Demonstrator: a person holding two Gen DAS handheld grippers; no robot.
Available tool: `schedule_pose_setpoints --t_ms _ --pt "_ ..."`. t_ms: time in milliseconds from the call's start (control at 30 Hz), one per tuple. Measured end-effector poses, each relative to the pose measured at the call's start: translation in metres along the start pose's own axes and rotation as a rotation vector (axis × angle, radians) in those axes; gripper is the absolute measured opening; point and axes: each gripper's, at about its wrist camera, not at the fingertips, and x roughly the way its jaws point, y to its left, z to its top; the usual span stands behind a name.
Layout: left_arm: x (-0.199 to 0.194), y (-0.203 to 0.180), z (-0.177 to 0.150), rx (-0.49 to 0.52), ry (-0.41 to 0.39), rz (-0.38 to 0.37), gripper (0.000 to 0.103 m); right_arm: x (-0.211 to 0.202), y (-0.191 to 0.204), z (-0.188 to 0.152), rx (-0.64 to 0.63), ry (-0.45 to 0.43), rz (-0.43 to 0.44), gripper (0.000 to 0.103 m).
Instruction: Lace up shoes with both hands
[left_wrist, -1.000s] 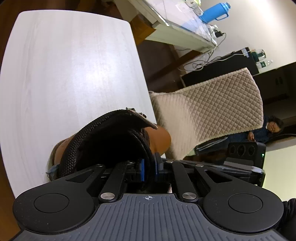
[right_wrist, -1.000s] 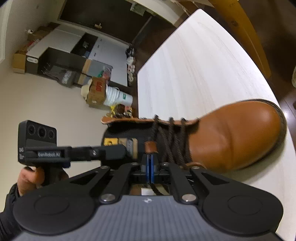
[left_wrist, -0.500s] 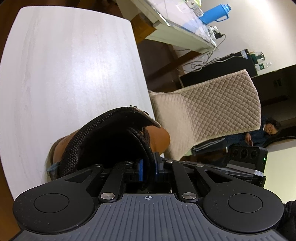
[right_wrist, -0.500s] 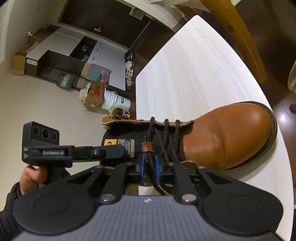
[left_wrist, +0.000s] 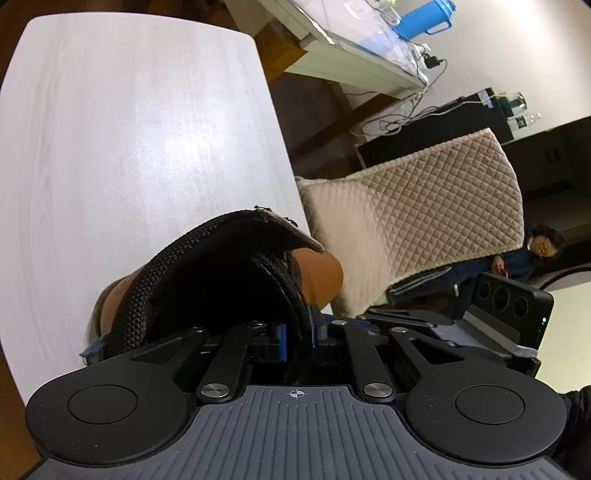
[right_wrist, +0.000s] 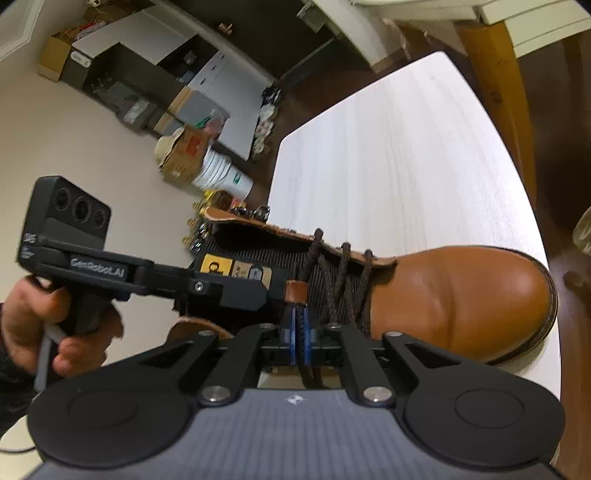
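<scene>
1. The tan boot (right_wrist: 454, 299) lies on the white bench (right_wrist: 399, 155) with its toe near the bench's edge. Dark brown laces (right_wrist: 341, 284) cross only the lower eyelets; the upper hooks on the open flap are bare, so the lacing looks partly done.
2. The left hand-held gripper (left_wrist: 297, 332) is clamped on the boot's black mesh tongue (left_wrist: 284, 291), its blue pads pinching the fabric between them. Judged from this, it serves as the anchor: hold the tongue flat and centred so it does not bunch under the lace.
3. The right hand-held gripper (right_wrist: 300, 338) is closed on a dark lace strand just below the tan leather loop (right_wrist: 295, 293) on the tongue.
4. To do this step well, draw the strand out along its own line, not sideways, until the slack is gone, then steer it toward the next free eyelet or hook.
5. Pull gently. A hard tug could drag the boot across the smooth bench or slip the thin cord from the pads.
</scene>
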Motion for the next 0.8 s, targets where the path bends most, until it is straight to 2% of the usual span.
schedule_pose_setpoints --t_ms 167,333,467,633,800 --pt "0.008 -0.004 -0.002 0.044 -0.006 0.02 0.011 -0.02 -0.016 0.014 0.012 -0.005 0.004 0.014" --pt "0.007 -0.016 -0.008 0.205 -0.052 0.034 0.012 -0.019 -0.019 0.029 -0.014 -0.012 0.078 0.014" --pt "0.006 -0.015 -0.011 0.243 -0.062 0.03 0.012 -0.01 -0.015 0.041 -0.053 0.018 0.128 0.014" --pt "0.005 -0.022 -0.015 0.292 -0.074 0.037 0.012 0.004 -0.007 0.048 -0.093 0.067 0.124 0.014" --pt "0.005 -0.028 -0.019 0.339 -0.086 0.055 0.013 0.008 -0.005 0.051 -0.108 0.081 0.112 0.014"
